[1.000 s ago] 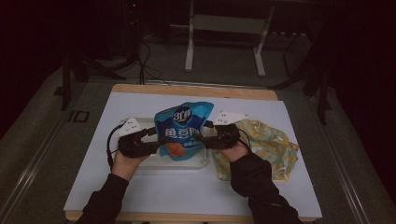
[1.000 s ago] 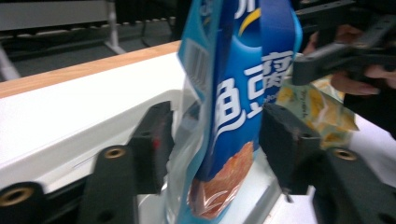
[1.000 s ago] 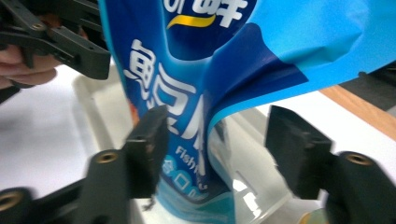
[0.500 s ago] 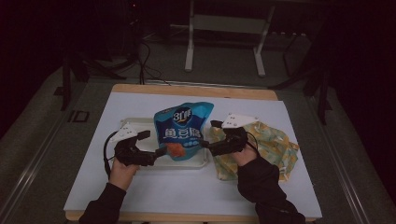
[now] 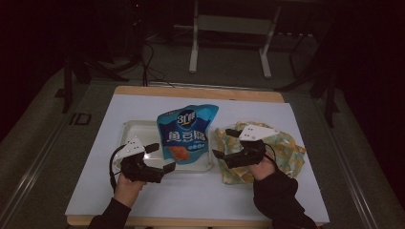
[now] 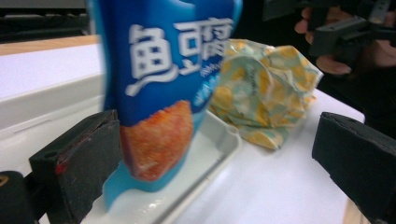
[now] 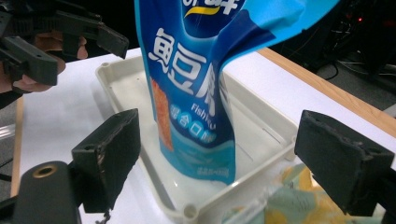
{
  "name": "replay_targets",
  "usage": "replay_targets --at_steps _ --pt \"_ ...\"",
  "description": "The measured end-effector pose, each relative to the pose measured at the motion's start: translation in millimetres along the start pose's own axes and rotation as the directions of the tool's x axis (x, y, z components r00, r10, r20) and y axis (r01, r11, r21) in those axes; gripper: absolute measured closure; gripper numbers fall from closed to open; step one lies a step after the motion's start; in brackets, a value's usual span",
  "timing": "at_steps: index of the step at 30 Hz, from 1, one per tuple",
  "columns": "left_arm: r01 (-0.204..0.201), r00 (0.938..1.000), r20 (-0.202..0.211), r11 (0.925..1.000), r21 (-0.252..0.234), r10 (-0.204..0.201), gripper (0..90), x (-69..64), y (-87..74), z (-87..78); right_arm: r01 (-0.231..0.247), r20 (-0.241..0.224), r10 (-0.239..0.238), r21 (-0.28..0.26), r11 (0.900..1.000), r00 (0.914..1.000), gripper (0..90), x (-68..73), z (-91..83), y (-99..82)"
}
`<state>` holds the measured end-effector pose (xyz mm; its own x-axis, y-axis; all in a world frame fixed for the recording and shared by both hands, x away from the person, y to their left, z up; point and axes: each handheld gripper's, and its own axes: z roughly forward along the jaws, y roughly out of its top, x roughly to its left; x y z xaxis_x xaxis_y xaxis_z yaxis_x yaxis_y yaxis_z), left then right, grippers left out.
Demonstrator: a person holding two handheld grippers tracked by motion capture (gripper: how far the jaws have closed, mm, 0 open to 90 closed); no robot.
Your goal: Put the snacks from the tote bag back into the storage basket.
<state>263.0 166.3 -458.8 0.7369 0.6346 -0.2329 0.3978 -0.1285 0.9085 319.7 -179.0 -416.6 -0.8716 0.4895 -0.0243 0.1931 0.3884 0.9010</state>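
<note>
A blue snack bag point(image 5: 185, 133) stands upright in a shallow white tray point(image 5: 136, 132) at the middle of the table, its top leaning right. My left gripper point(image 5: 162, 157) is open at the tray's front left corner, clear of the bag. In the left gripper view the bag point(image 6: 163, 70) stands between and beyond the jaws. A crumpled yellow-and-green patterned bag point(image 5: 286, 148) lies right of the tray. My right gripper point(image 5: 222, 143) hovers open over its left part. The right gripper view faces the blue bag point(image 7: 196, 93) and the tray's rim point(image 7: 261, 130), with nothing between the jaws.
A white board point(image 5: 200, 200) covers the table, with a wooden edge point(image 5: 200, 91) at the far side. Dark floor, cables and a metal stand point(image 5: 229, 38) lie beyond. The board has bare room in front of the tray.
Both grippers have drawn back from the blue bag's sides toward the person and spread apart. The bag stays standing in the tray by itself.
</note>
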Motion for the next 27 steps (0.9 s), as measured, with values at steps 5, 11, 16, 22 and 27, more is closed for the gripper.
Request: replay_targets --at_steps 5,11,16,22,27 --pt "-0.017 0.9995 0.028 0.9999 -0.001 0.017 2.1 -10.5 -0.7 -1.8 -0.002 0.015 0.002 -0.002 1.0000 0.9999 14.2 1.0 -14.1 -7.8" --pt "-0.014 0.9969 0.077 0.9999 -0.007 0.014 2.1 -16.9 -3.9 4.0 -0.022 0.035 0.021 0.003 0.9998 0.9991 14.2 -0.9 -32.9 -22.1" --pt "-0.035 0.9916 0.124 0.9994 0.000 0.035 2.1 -22.6 -7.1 12.2 -0.031 0.057 0.030 0.013 0.9994 0.9979 14.2 -2.5 -45.2 -36.6" --pt "-0.046 0.9871 0.154 0.9990 0.004 0.044 2.1 -26.5 -9.4 19.4 -0.049 0.077 0.047 0.024 0.9985 0.9959 14.2 -8.1 -58.8 -51.7" --pt "-0.059 0.9812 0.185 0.9981 0.015 0.055 2.1 -29.7 -12.7 28.9 -0.063 0.089 0.061 0.016 0.9979 0.9941 14.2 -8.8 -69.1 -62.1"
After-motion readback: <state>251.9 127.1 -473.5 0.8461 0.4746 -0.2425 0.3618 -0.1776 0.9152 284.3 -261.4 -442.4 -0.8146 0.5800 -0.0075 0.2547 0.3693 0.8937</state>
